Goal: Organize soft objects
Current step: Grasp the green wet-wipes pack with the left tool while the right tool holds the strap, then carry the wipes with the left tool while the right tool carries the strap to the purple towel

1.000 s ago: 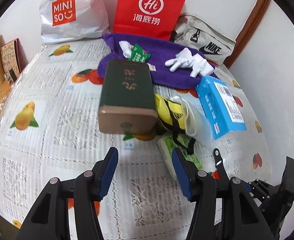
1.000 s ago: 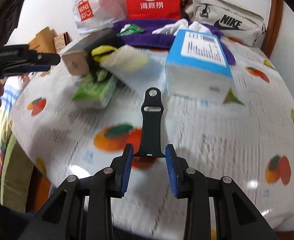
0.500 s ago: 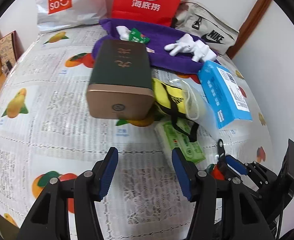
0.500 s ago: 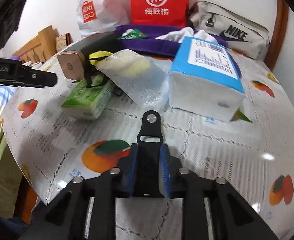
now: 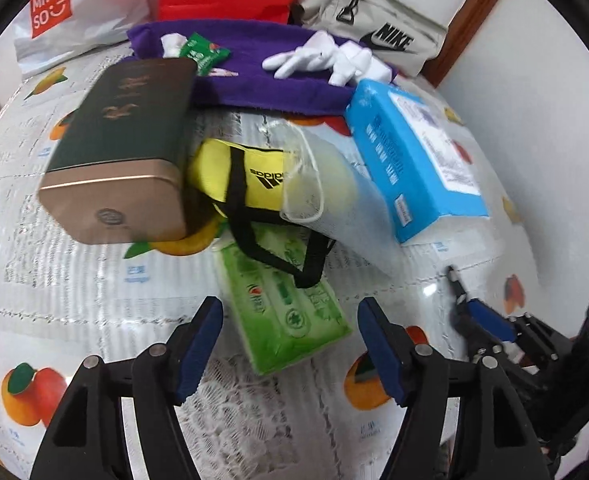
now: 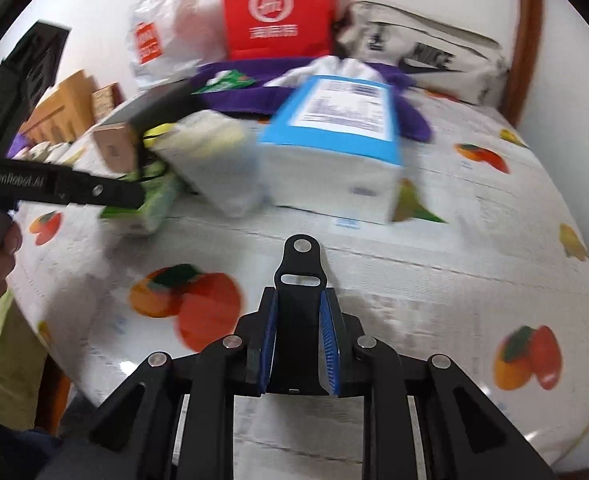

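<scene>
- The left gripper (image 5: 290, 344) hangs over the near end of the green tissue pack (image 5: 284, 300). Its jaws have just been opening, and they stand wide with the pack between them but not pinched.
- I think the step in hand is grabbing that pack. To do it well, the jaws should come down on both long sides and squeeze gently, because the pack is squishy.
- The black strap of the little yellow bag (image 5: 240, 178) lies over the far end of the pack. It could snag, so a slow pull toward the near side looks safest.
- At the far left lies a long dark green tin (image 5: 120, 152) with a shiny gold end. It looks hard and smooth.
- Right of the tin is the yellow bag, soft and puffy, and next to it a see-through plastic pouch (image 5: 334, 200).
- Further right sits a blue tissue box (image 5: 418, 160) with a paper label.
- At the far side a fuzzy purple cloth (image 5: 254, 92) holds white gloves (image 5: 322, 60) and a small green packet (image 5: 202, 52).
- The right gripper (image 6: 299, 344) is nearly closed, pinching a black watch strap (image 6: 299, 292). The strap is flat, bendy and rubbery, with a round stud at its tip, sticking out over the fruit tablecloth (image 6: 474, 260).
</scene>
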`<state>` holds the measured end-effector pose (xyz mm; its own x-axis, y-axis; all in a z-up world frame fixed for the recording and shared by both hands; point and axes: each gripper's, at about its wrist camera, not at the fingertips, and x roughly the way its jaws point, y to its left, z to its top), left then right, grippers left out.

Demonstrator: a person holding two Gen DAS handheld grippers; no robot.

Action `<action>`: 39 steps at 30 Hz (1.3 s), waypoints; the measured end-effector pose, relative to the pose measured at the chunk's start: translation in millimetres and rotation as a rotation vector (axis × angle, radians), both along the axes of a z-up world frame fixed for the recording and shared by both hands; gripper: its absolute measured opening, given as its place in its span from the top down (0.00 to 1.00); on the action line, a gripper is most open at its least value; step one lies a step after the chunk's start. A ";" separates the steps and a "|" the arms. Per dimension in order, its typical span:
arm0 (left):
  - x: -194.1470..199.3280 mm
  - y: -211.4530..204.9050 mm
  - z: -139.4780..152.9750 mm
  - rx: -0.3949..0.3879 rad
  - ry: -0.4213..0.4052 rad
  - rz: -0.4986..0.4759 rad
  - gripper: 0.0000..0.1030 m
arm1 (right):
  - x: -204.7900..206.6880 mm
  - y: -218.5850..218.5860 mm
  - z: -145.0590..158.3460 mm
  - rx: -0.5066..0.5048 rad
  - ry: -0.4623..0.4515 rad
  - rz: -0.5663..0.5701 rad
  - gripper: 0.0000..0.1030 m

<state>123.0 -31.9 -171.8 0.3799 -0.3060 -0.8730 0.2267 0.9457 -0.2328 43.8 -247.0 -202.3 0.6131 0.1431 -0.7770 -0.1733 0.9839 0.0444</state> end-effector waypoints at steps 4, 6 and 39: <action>2.5 -12.9 -6.8 0.113 -0.027 0.017 0.34 | 7.2 -6.2 -4.9 0.010 0.016 -0.013 0.78; 3.7 -16.0 -8.7 0.152 -0.039 0.019 0.33 | 8.0 -4.2 -8.1 0.005 0.013 -0.010 0.74; -34.4 82.4 39.3 0.042 -0.126 0.216 0.47 | 17.0 3.5 42.0 0.052 -0.057 0.016 0.74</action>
